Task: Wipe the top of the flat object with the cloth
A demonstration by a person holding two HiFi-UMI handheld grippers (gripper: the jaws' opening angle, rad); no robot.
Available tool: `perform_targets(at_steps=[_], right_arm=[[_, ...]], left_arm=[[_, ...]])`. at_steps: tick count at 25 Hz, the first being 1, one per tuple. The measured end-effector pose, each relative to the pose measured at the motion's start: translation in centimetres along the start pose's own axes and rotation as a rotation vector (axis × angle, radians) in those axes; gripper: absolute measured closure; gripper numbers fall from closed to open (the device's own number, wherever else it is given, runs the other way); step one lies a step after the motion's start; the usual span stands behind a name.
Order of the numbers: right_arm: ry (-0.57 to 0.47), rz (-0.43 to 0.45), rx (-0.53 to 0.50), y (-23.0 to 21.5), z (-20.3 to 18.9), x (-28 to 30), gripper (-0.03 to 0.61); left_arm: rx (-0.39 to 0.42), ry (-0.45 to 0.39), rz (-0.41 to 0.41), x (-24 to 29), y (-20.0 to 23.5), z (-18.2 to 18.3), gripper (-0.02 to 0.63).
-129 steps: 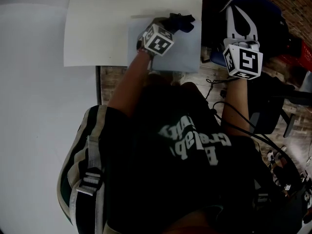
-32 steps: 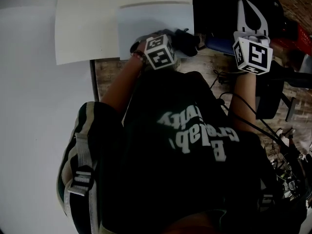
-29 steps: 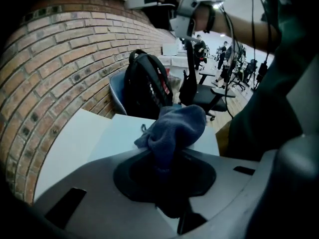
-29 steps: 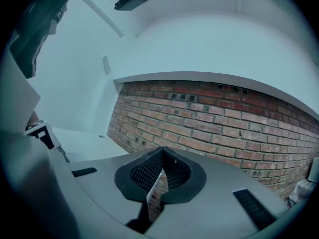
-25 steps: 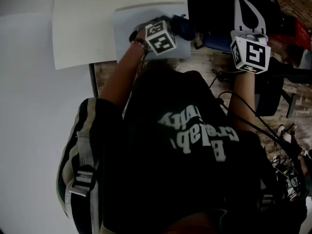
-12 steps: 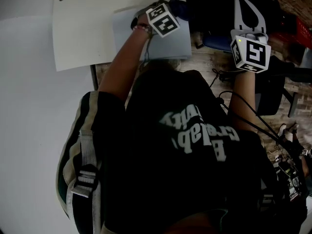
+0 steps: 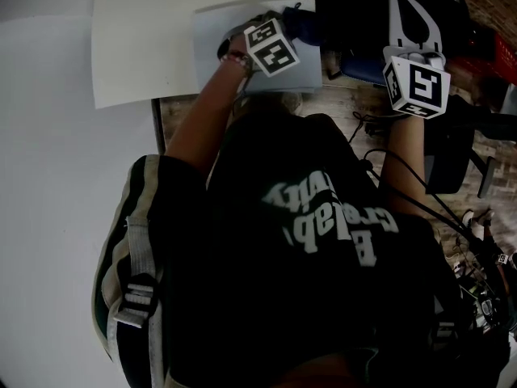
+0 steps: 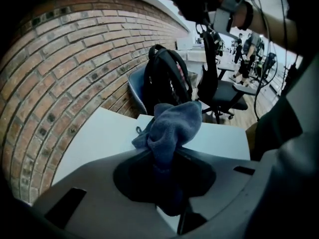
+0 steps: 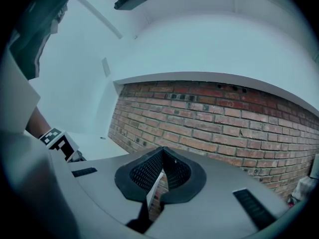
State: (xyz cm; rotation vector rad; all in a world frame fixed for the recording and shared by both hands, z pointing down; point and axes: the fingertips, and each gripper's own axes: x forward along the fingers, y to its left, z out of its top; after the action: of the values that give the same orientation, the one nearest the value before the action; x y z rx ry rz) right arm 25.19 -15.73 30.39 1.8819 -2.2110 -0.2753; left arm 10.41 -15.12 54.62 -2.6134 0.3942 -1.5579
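Left gripper view: the left gripper [image 8: 165,156] has its jaws closed tight on a blue cloth [image 8: 172,126], which bunches up out of the pinch and flops forward past the tips. Directly under and ahead of those tips lies the flat object [image 8: 219,138], a pale blue-grey sheet. It rests on a white table [image 8: 89,143] that spreads away to this gripper's left. Whether the cloth is pressed onto the sheet or only hangs just above it cannot be told. Beyond the sheet, straight ahead of the jaws, a black backpack [image 8: 167,78] sits on a blue seat. A black office chair [image 8: 222,91] stands to the right of it, and a brick wall [image 8: 60,73] curves round on the left.

In the head view the cloth sits over the sheet's far right corner, just ahead of the left gripper's marker cube [image 7: 271,47].

The right gripper [image 9: 162,156] is held up off to the right of the table, well apart from the sheet. Its jaws are pressed together with nothing between them, and only the brick wall lies ahead of them.
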Motion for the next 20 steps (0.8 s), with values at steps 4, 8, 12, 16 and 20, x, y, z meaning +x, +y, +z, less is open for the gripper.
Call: perform_targets(at_steps=[4, 8, 12, 16, 20], right_arm=[[-0.011, 0.023, -0.001, 0.7, 0.4, 0.2, 0.584], [-0.021, 0.035, -0.004, 1.2, 0.8, 0.2, 0.584], [-0.023, 0.049, -0.006, 1.7, 0.9, 0.5, 0.584], [-0.032, 0.058, -0.004, 1.9, 1.2, 0.9, 0.584], [-0.033, 0.079, -0.005, 3.0, 1.2, 1.5, 0.584]], left_arm=[[-0.006, 0.000, -0.019, -1.2, -2.9, -1.0, 0.540], [0.002, 0.004, -0.047, -2.3, -5.9, -1.8, 0.540], [0.000, 0.001, -0.081, -3.0, -8.8, -3.1, 0.540], [-0.030, 0.001, -0.110, -3.7, -10.1, -3.8, 0.540], [-0.056, -0.013, -0.118, -3.9, -10.4, -4.2, 0.540]])
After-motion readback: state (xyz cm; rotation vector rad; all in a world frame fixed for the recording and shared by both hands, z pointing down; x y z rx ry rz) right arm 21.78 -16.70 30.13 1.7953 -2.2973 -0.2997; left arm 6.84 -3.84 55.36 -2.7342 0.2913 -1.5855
